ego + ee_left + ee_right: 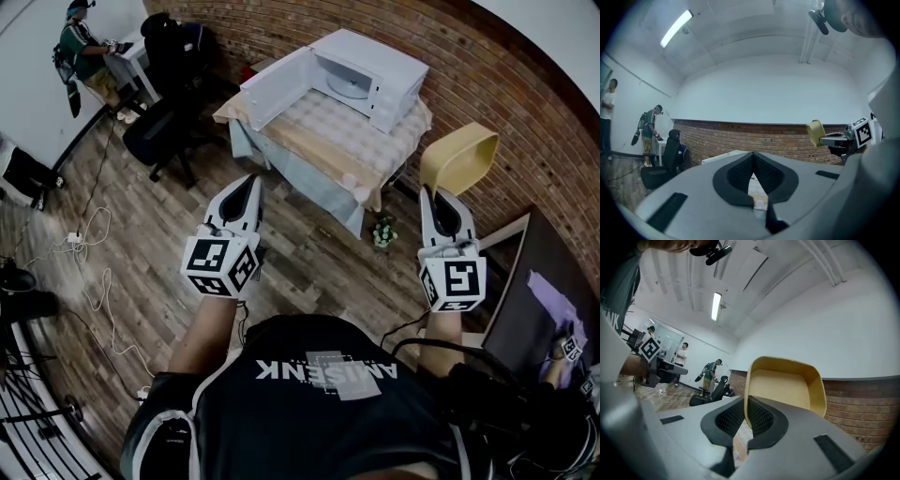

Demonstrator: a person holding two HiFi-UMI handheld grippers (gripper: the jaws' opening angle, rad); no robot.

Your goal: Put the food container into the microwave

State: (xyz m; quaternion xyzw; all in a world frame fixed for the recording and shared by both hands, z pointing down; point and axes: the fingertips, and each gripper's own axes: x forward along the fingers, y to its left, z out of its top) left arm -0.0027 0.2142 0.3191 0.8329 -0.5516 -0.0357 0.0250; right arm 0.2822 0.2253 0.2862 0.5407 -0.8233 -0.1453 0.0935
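Brick wall (487, 84), black office chair (161, 133), floor cables (91, 281)

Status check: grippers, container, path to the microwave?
Right gripper shut on tan plastic food container, tipped on edge. Left gripper shut, empty. White microwave ahead, door open; nothing in the way.

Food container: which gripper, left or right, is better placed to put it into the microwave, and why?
Right. The right gripper is shut on the rim of the food container; the left gripper is shut and empty. The microwave stands open ahead.
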